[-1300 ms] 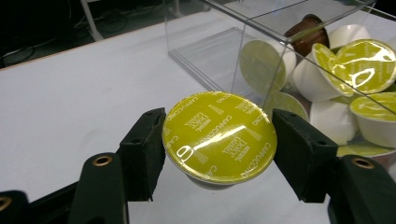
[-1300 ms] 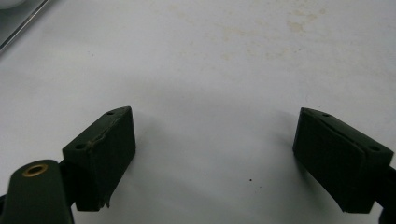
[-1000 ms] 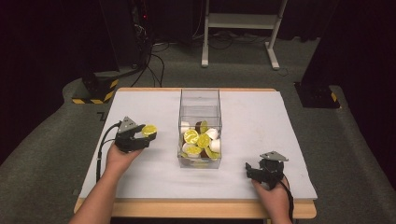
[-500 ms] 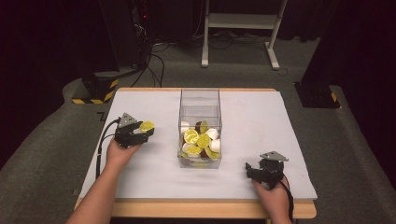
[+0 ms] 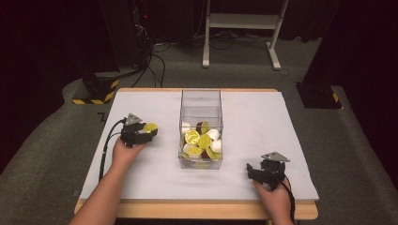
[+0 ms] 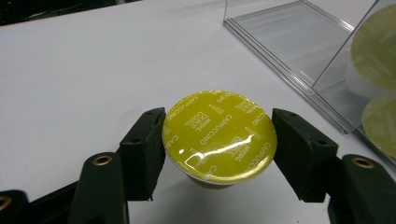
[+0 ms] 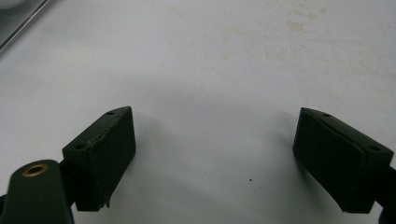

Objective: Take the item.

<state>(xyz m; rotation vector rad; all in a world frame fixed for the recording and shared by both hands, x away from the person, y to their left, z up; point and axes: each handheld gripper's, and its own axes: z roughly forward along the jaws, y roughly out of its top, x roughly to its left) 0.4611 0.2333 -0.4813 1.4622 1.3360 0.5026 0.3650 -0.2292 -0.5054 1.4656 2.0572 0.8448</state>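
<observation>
One hand-held gripper (image 6: 218, 140) clamping yellow capsule (image 6: 219, 134) — other (image 7: 215, 158) agape, clear box (image 5: 201, 101) between

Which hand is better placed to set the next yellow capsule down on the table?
Left. The left tool already has a capsule between its jaws, low over the table beside the box. The right tool sits open with bare table between its jaws.
</observation>
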